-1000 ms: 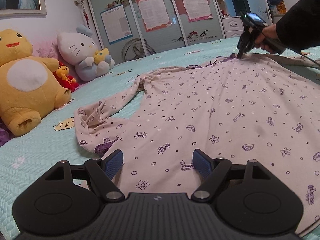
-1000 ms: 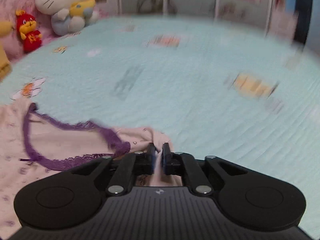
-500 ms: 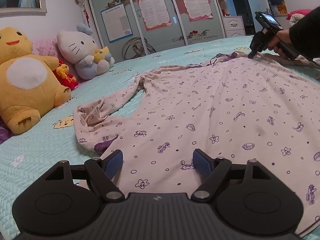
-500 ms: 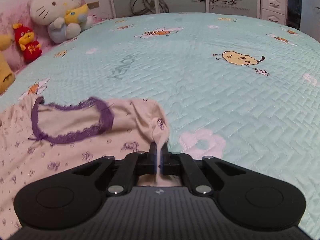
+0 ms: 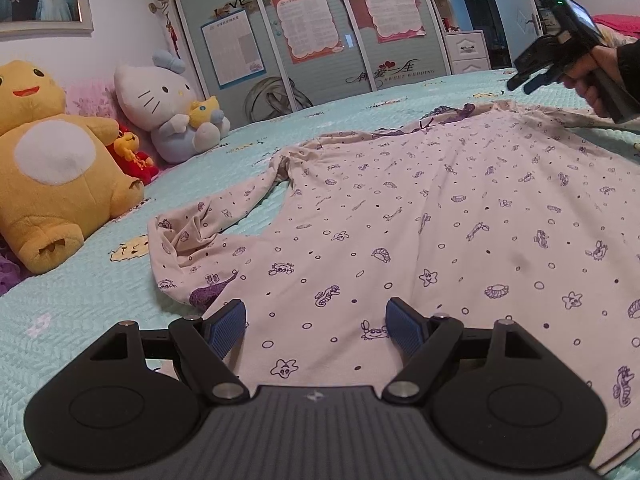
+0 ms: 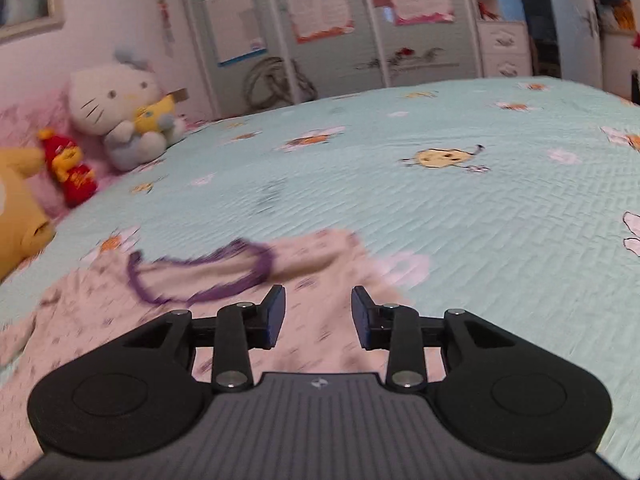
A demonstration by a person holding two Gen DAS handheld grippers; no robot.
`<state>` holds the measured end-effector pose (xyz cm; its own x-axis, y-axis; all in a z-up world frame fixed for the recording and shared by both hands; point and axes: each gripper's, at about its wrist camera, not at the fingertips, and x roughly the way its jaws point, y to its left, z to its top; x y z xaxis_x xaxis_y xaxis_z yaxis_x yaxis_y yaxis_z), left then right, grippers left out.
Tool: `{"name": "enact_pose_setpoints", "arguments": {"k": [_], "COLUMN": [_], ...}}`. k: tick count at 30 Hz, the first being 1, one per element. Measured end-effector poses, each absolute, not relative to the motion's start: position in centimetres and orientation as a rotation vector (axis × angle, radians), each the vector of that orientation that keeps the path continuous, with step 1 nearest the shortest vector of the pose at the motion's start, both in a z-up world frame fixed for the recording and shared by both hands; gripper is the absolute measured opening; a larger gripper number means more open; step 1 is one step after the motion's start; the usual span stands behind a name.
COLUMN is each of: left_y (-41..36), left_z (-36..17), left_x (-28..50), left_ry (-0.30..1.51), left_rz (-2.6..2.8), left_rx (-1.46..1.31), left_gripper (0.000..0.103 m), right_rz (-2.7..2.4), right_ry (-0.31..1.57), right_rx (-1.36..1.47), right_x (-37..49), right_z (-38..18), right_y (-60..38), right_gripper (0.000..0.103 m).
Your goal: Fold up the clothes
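across the teal quilt the printed top lies spread flat, one sleeve crumpled. my left gripper gapes over the hem, my right gripper hangs open, empty, above the collar. a one-layer pinch could skew any fold.

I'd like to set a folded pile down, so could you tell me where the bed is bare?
Bare quilt lies beyond the nightgown's purple collar, toward the wardrobe. Crowded: plush toys along the left; the nightgown covers the near side.
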<state>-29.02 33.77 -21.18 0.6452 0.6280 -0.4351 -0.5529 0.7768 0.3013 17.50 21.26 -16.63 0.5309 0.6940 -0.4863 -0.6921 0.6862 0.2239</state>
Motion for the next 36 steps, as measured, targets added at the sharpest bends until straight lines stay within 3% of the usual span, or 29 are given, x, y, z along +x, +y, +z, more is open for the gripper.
{"name": "enact_pose_setpoints", "arguments": {"k": [6,8,11,14,19,26,30,33,35,36], "left_y": [33.7,33.8,34.0,34.3,34.7,34.7,35.0,35.3,35.5,35.6], "left_z": [-21.2,-21.2,-21.2,-21.2,-21.1,-21.1,-21.0,-21.0,-21.0,-21.0], "left_x": [-28.9,-29.0,-29.0,-29.0,-29.1,-29.1,-29.1,-29.2,-29.2,-29.3], "left_ry": [0.551,0.552,0.556,0.559,0.559,0.562,0.563,0.565,0.566,0.566], "left_rz": [0.678,0.676,0.671,0.665,0.658,0.657,0.651,0.646,0.643,0.641], "left_rx": [0.156,0.149,0.134,0.115,0.08,0.08,0.056,0.038,0.026,0.02], "left_gripper": [0.081,0.081,0.081,0.081,0.081,0.081,0.082,0.082,0.083,0.083], "right_rz": [0.816,0.79,0.72,0.664,0.681,0.716,0.662,0.575,0.567,0.558], "right_ry": [0.673,0.72,0.832,0.783,0.651,0.486,0.49,0.512,0.57,0.586], "right_rx": [-0.06,-0.083,-0.092,-0.084,0.009,-0.462,-0.79,-0.772,-0.69,-0.659], "right_x": [18.3,19.5,23.4,26.2,23.4,18.9,17.7,19.7,21.6,22.5], "right_z": [-17.1,-17.6,-19.1,-18.7,-16.3,-15.3,-18.8,-19.4,-19.2,-18.9], "right_y": [28.1,30.5,33.6,34.9,31.6,36.6,40.4,40.1,39.6,39.6], "right_gripper": [0.035,0.021,0.014,0.008,0.019,0.05,0.048,0.028,0.005,0.004]}}
